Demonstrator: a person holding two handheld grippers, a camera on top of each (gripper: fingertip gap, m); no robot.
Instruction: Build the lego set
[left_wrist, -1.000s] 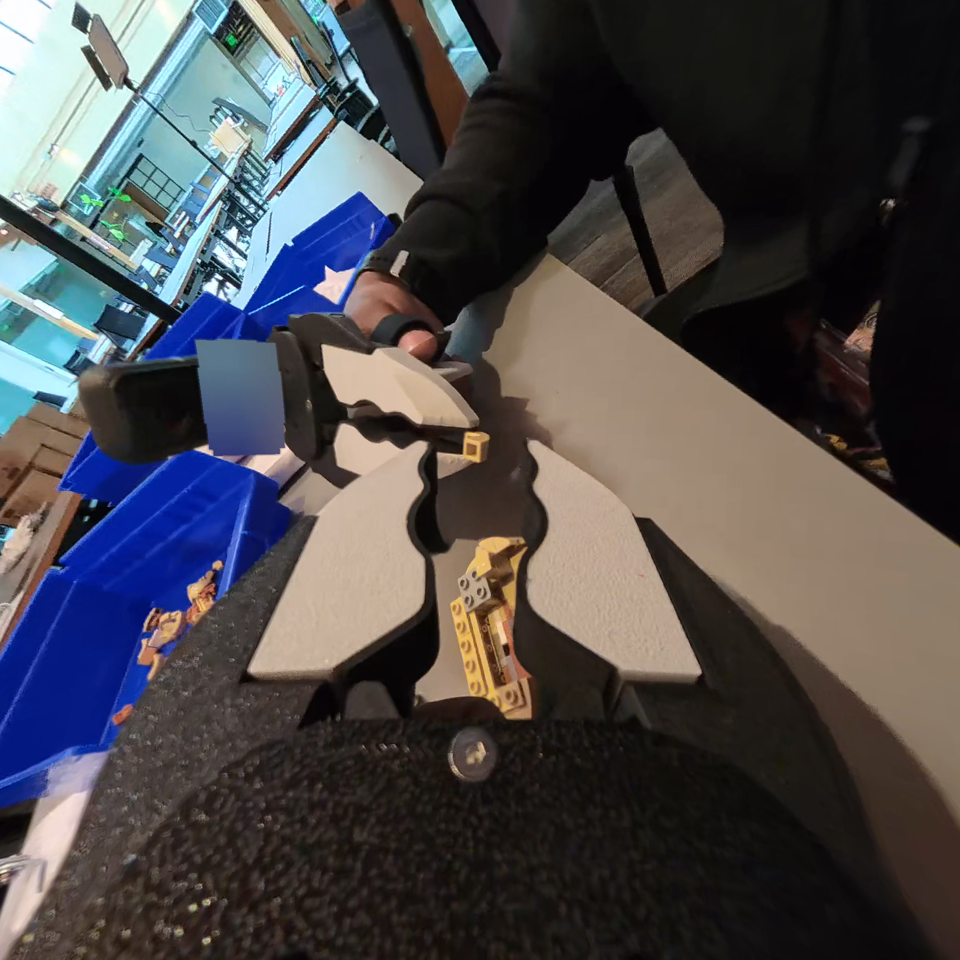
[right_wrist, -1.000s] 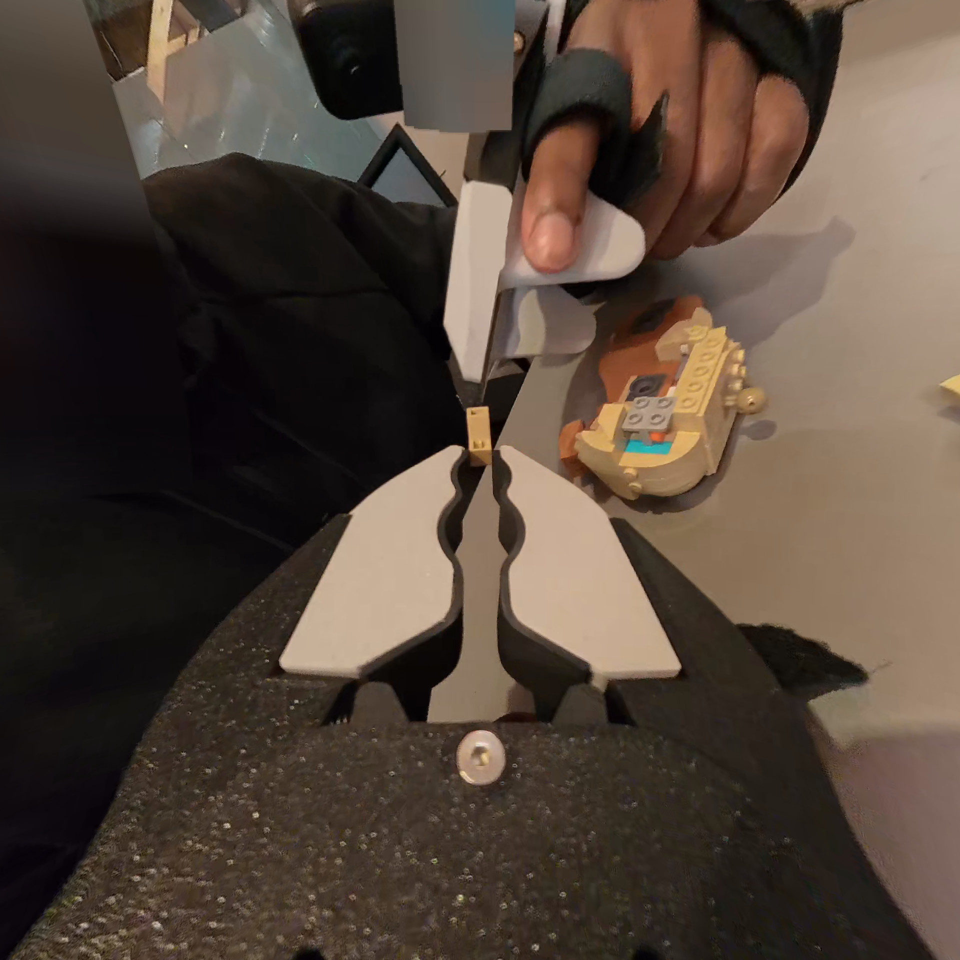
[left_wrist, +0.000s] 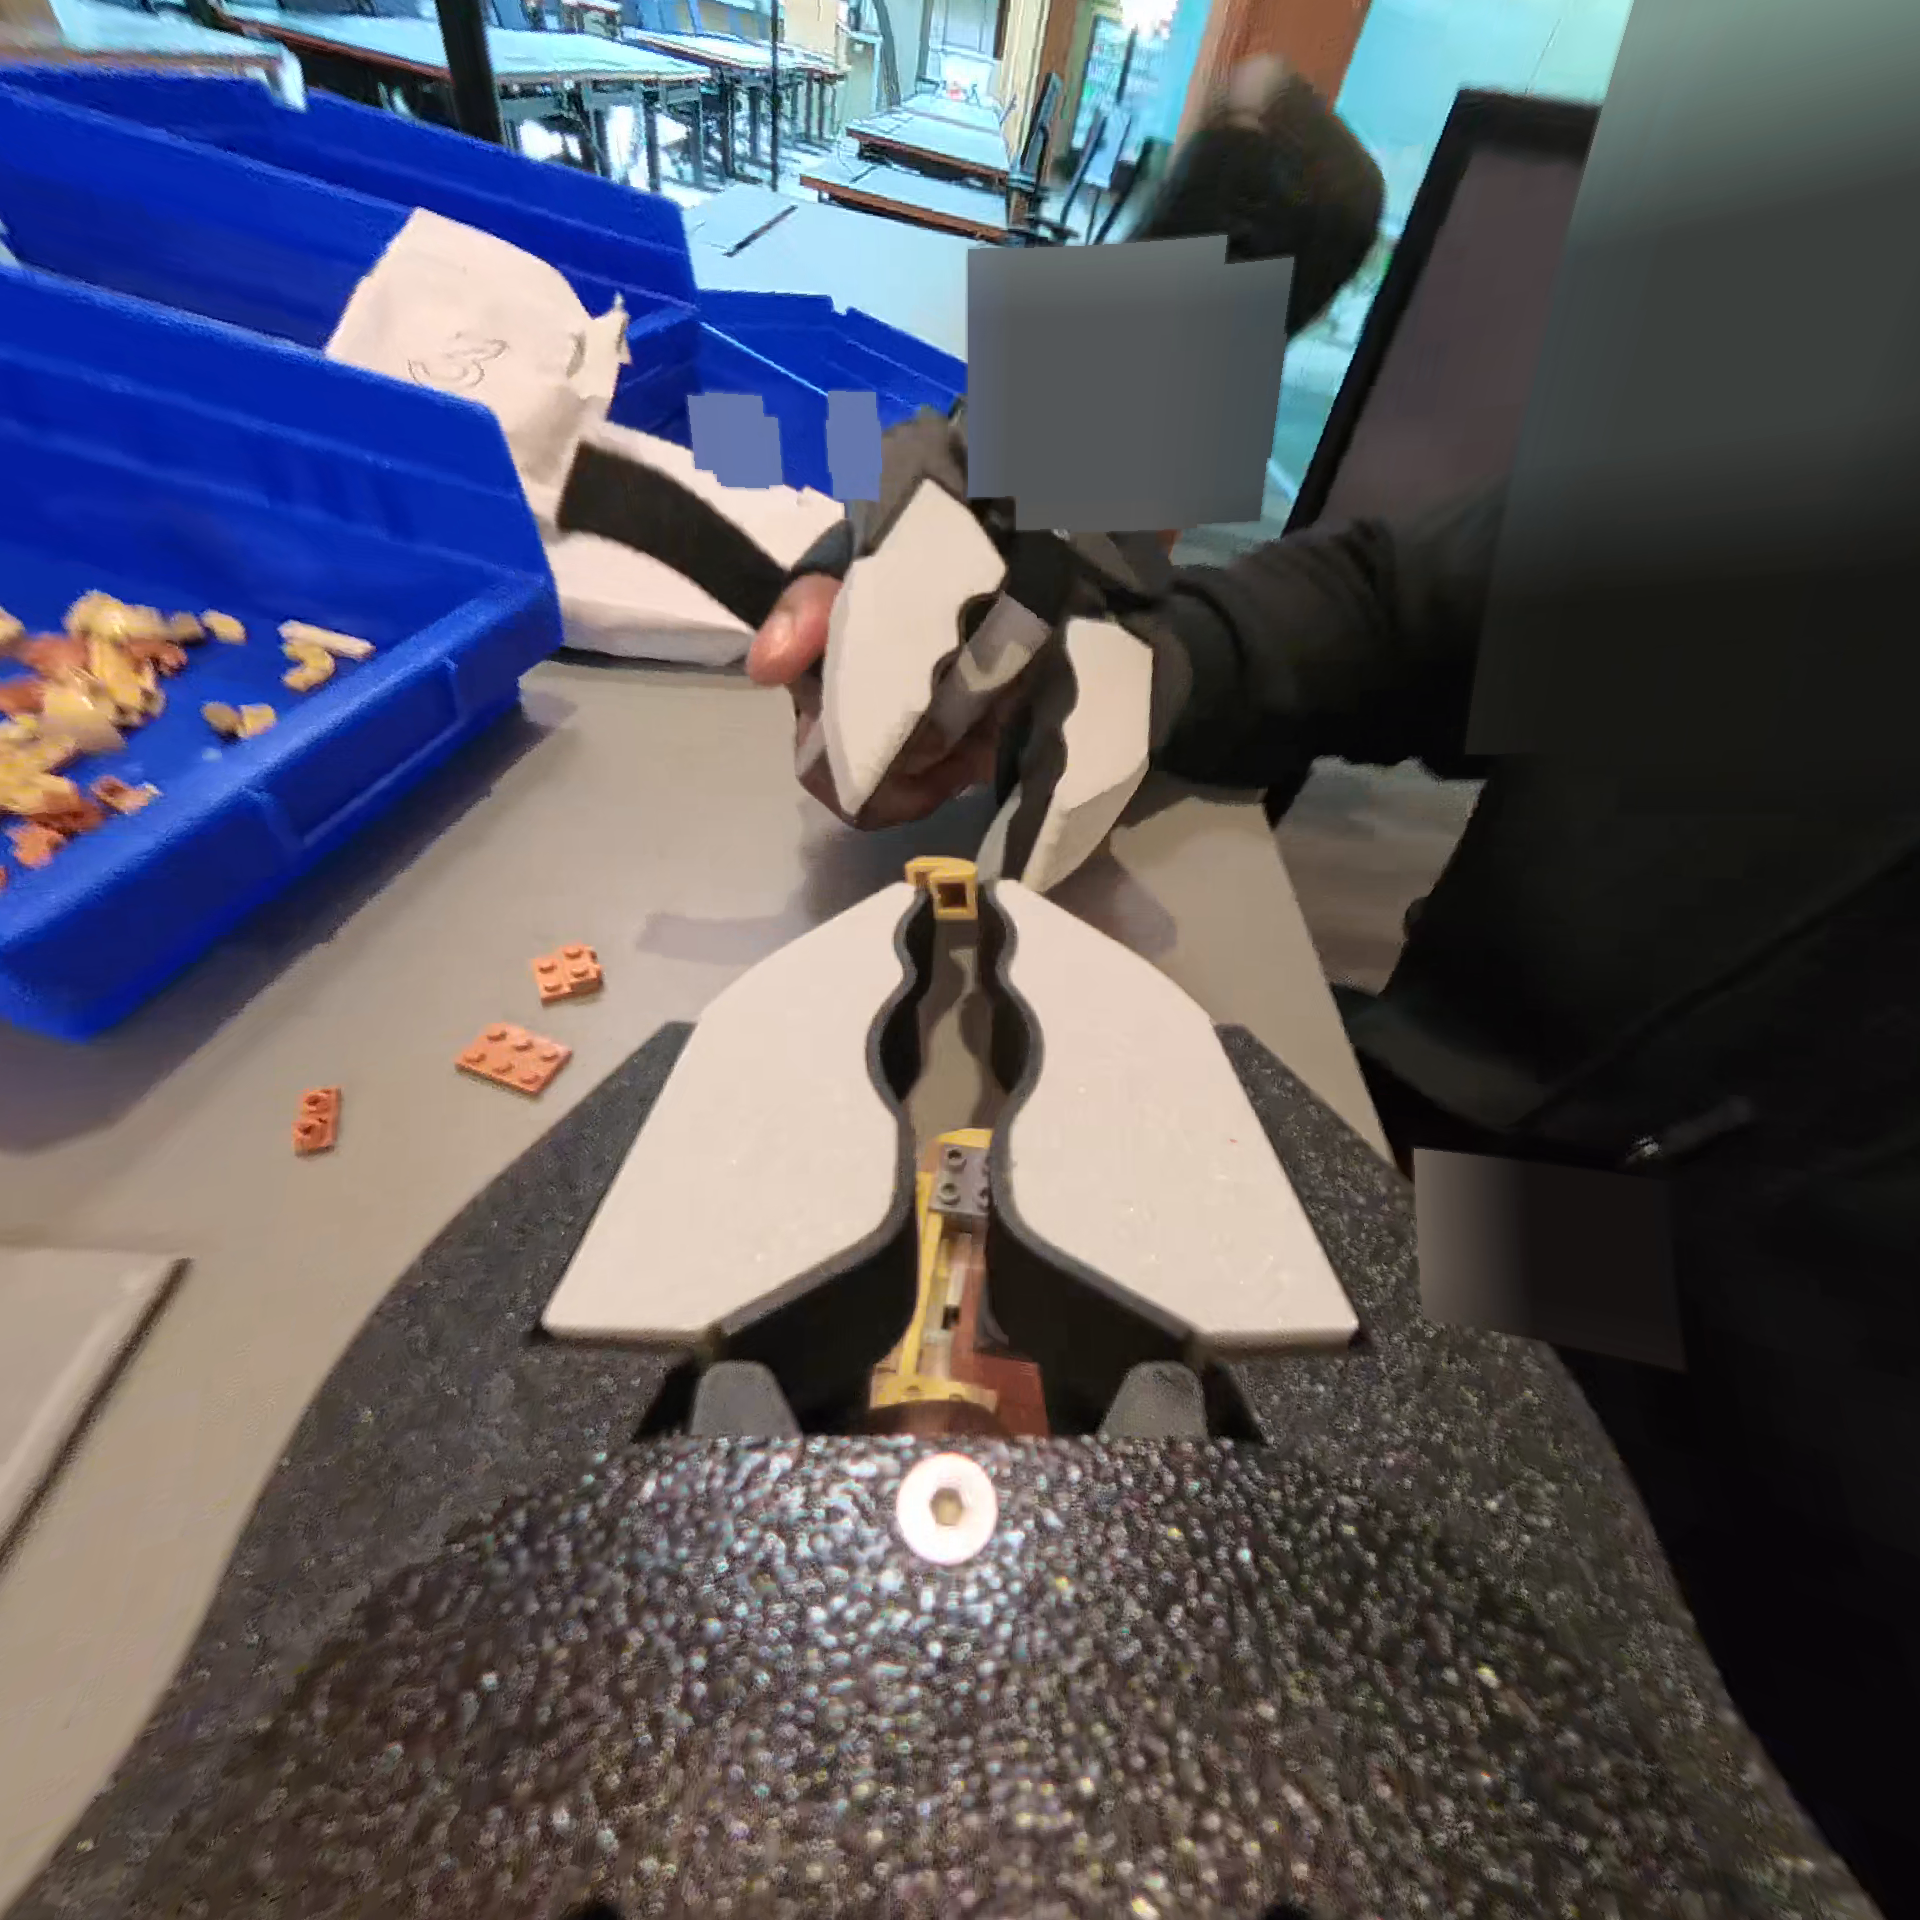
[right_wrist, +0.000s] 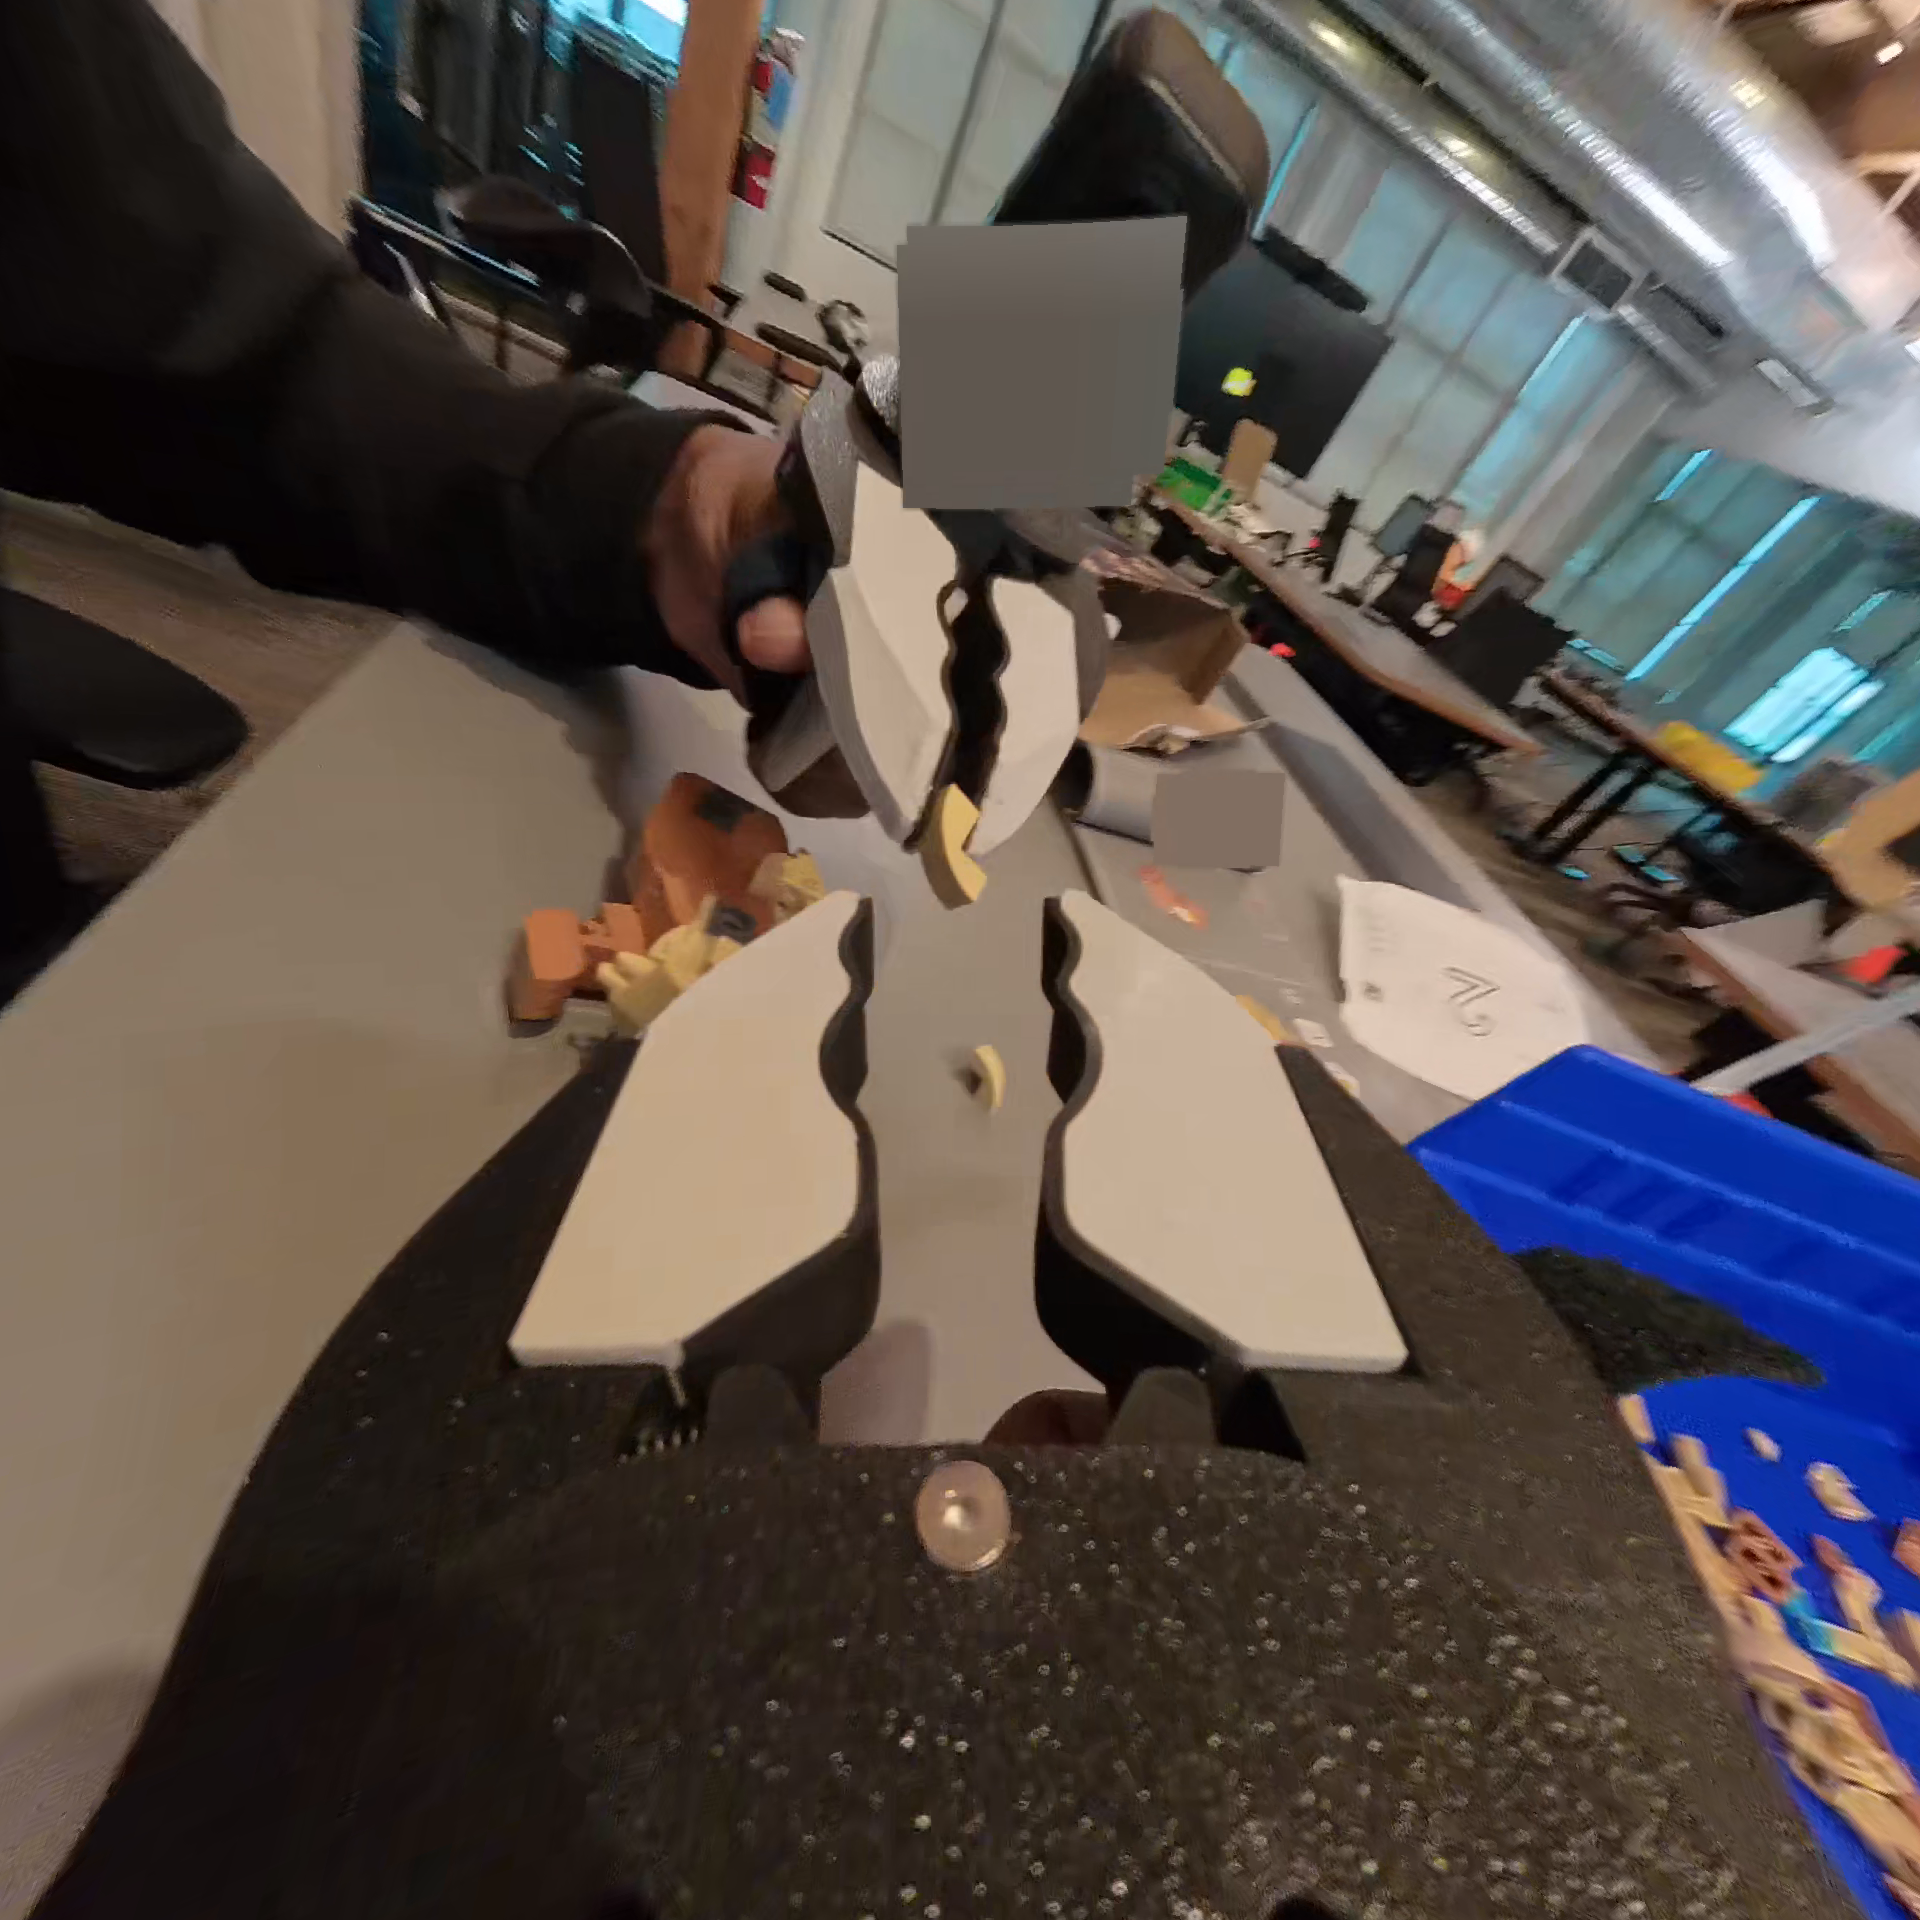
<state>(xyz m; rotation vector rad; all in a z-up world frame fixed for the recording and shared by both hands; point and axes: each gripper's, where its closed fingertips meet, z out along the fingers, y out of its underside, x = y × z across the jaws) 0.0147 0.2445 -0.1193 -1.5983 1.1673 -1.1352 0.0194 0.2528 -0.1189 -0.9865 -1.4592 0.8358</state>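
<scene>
— Left side?
— The left tool (left_wrist: 951, 896) is clenched on a small tan piece (left_wrist: 948, 888) at its fingertips, above the grey bench (left_wrist: 665, 831).
— And the right?
— The right tool (right_wrist: 956, 914) is released, nothing between its fingers; the part-built model (right_wrist: 686, 904) sits on the bench beside it.

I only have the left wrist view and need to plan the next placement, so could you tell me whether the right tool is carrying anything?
Observer: No, the right tool is open and empty.
Operator: Is a loose piece near it?
Observer: Yes, a small piece, tan, lies on the table just ahead of it.
Operator: What shape is the piece I hold?
Observer: The left tool pinches a curved piece, tan, which hangs below its tips.
</scene>
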